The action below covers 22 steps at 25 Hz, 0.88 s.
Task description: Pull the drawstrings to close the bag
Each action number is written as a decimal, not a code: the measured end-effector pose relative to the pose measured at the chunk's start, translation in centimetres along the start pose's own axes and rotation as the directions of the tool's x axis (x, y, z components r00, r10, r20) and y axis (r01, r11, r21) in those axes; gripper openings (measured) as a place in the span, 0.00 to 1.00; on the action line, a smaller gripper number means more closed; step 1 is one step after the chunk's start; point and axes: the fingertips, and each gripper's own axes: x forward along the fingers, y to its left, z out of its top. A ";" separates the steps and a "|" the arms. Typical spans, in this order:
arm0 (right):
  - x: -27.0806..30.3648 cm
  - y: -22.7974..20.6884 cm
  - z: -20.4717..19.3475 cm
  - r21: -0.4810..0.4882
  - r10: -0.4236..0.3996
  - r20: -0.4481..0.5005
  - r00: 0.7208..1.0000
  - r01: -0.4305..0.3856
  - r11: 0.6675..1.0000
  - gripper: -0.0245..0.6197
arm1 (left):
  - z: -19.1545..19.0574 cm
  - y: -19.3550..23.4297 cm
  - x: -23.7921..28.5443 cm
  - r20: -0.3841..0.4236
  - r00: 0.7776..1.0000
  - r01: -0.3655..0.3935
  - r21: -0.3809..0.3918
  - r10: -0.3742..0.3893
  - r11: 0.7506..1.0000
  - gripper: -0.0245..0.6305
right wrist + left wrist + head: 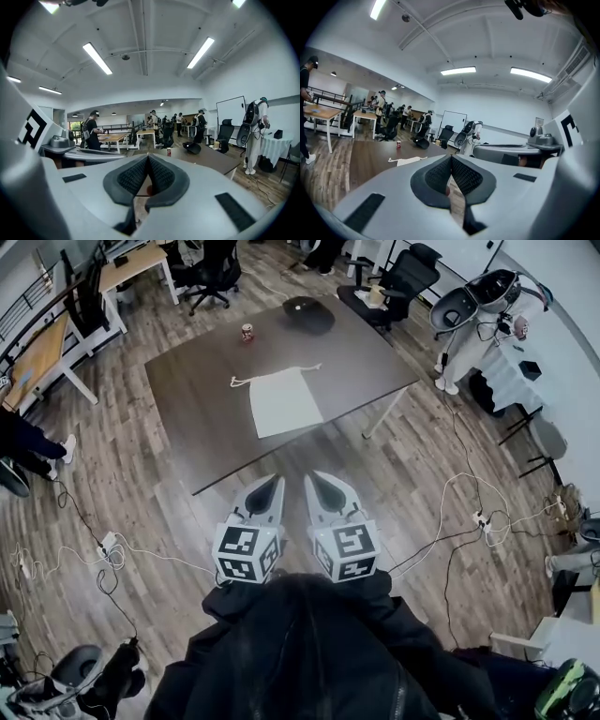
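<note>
A white drawstring bag [284,399] lies flat on the dark table [197,418], its cords [246,381] trailing along its far edge. In the left gripper view the bag [407,161] shows small and far off. Both grippers hang side by side over the floor, short of the table's near edge. My left gripper [267,489] and right gripper [322,487] are shut with nothing between the jaws. The left gripper [451,158] and right gripper [148,157] each show their pads meeting at the tips.
A small red can [247,332] and a black rounded object [308,314] stand at the table's far end. Office chairs [398,282], desks [138,265] and people fill the room beyond. Cables [469,512] run over the wooden floor on both sides.
</note>
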 end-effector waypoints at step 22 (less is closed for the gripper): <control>7.0 4.7 -4.8 0.011 0.053 -0.140 0.989 -0.052 0.999 0.07 | -3.7 9.8 -1.7 -0.091 0.992 -0.095 -0.058 0.089 0.994 0.09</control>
